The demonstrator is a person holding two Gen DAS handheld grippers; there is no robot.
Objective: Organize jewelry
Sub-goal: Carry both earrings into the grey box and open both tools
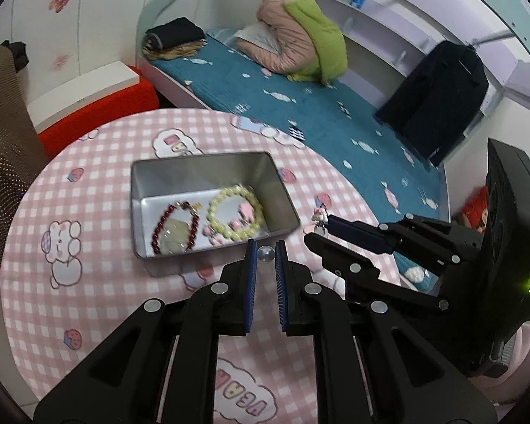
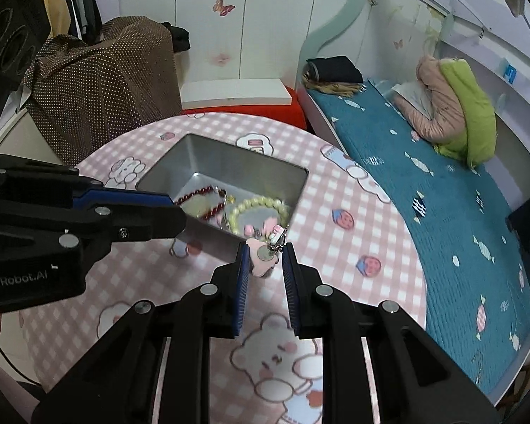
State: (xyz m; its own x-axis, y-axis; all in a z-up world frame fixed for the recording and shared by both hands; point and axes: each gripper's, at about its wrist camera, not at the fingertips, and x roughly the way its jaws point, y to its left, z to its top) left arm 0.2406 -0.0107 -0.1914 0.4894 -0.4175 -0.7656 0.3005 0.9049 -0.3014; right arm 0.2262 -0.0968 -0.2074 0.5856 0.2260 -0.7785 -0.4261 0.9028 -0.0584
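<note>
An open silver tin (image 1: 286, 198) (image 2: 296, 176) stands on the round table. Inside lie a dark red bead bracelet (image 1: 159, 226) (image 2: 212, 210) and a pale yellow bead bracelet (image 1: 254, 201) (image 2: 261, 203) with pink charms. Just in front of the tin's near wall, my left gripper (image 1: 266, 247) (image 2: 176, 209) is shut on a small round silver piece (image 1: 266, 254). To its right, my right gripper (image 2: 265, 249) (image 1: 318, 228) is shut on a pink charm (image 2: 263, 258) (image 1: 319, 215) with a silver disc and clip. Both grippers hover above the tablecloth.
The table wears a pink checked cloth (image 1: 88, 194) (image 2: 335, 247) with cartoon prints. Behind it are a bed with a teal cover (image 1: 318, 113) (image 2: 424, 183), folded jackets (image 1: 300, 35), a red and white stool (image 1: 99, 99) and a brown dotted cover (image 2: 99, 81).
</note>
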